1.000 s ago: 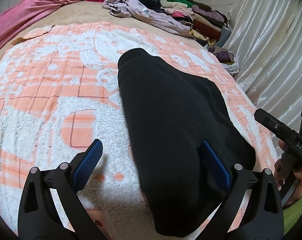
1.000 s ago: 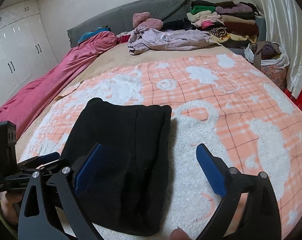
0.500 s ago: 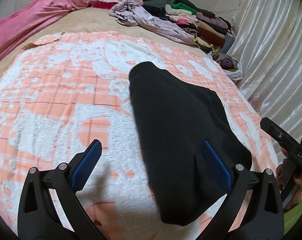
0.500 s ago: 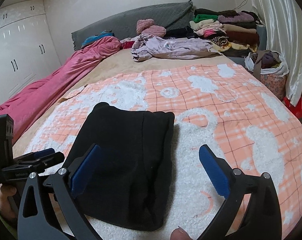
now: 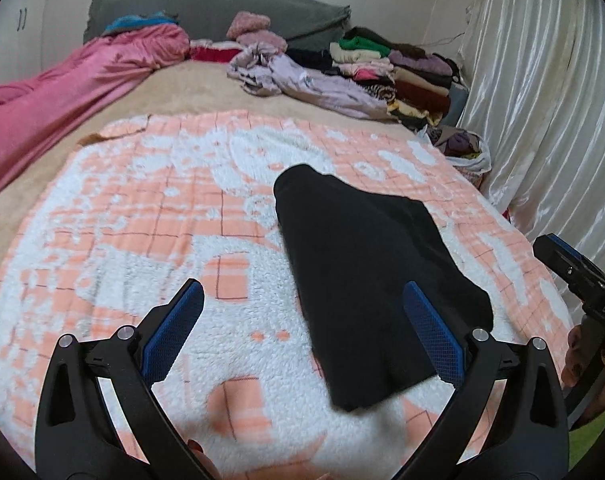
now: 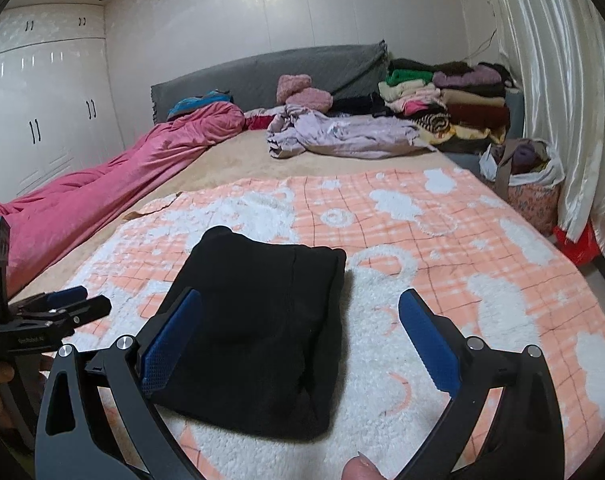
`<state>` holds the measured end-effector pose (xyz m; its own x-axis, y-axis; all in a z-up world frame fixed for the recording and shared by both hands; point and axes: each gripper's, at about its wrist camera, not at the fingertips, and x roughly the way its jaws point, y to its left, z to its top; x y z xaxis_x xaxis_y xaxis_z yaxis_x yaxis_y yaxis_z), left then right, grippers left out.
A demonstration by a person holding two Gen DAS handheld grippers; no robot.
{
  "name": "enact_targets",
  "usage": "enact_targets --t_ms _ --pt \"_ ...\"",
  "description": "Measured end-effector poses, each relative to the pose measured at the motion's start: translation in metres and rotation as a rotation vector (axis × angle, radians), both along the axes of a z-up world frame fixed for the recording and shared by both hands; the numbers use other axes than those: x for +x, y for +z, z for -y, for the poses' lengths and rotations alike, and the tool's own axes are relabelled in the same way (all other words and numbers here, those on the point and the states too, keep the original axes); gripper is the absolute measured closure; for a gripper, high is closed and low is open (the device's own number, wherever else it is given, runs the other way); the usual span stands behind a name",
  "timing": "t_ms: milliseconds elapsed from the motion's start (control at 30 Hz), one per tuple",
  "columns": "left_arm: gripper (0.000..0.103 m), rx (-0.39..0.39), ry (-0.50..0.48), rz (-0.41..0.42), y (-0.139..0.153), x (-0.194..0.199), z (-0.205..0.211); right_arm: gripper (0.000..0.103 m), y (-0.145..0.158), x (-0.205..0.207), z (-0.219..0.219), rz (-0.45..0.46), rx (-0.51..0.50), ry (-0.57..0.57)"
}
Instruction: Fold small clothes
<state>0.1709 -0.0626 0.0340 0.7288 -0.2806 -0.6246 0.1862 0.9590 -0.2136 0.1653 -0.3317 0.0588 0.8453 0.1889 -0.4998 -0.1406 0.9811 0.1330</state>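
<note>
A folded black garment [image 5: 366, 264] lies flat on the orange-and-white fleece blanket [image 5: 142, 216]; it also shows in the right wrist view [image 6: 258, 328]. My left gripper [image 5: 302, 332] is open and empty, held above the blanket just short of the garment's near left edge. My right gripper [image 6: 298, 344] is open and empty, above the garment's near right part. Neither touches the cloth. The right gripper shows at the right edge of the left wrist view [image 5: 578, 276], and the left gripper at the left edge of the right wrist view [image 6: 50, 312].
A pink duvet [image 6: 114, 184] runs along the bed's left side. A crumpled lilac garment [image 6: 342, 136] and a stack of folded clothes [image 6: 446, 108] sit by the grey headboard. A bag of clothes [image 6: 522, 176] and white curtains [image 5: 542, 120] stand on the right.
Both grippers have pulled back and risen away from the black garment, so more of the bed and room shows. The garment lies still.
</note>
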Motion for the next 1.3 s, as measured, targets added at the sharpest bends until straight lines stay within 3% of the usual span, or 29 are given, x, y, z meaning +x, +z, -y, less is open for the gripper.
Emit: enact_targets --t_ms 533,1300 --pt "0.01 0.038 -0.01 0.037 0.005 -0.055 -0.005 0.004 0.0 -0.057 -0.009 0.01 0.018 -0.004" --pt "0.01 0.043 -0.014 -0.027 -0.036 -0.099 -0.001 0.004 -0.06 -0.102 -0.025 -0.149 0.004 -0.002"
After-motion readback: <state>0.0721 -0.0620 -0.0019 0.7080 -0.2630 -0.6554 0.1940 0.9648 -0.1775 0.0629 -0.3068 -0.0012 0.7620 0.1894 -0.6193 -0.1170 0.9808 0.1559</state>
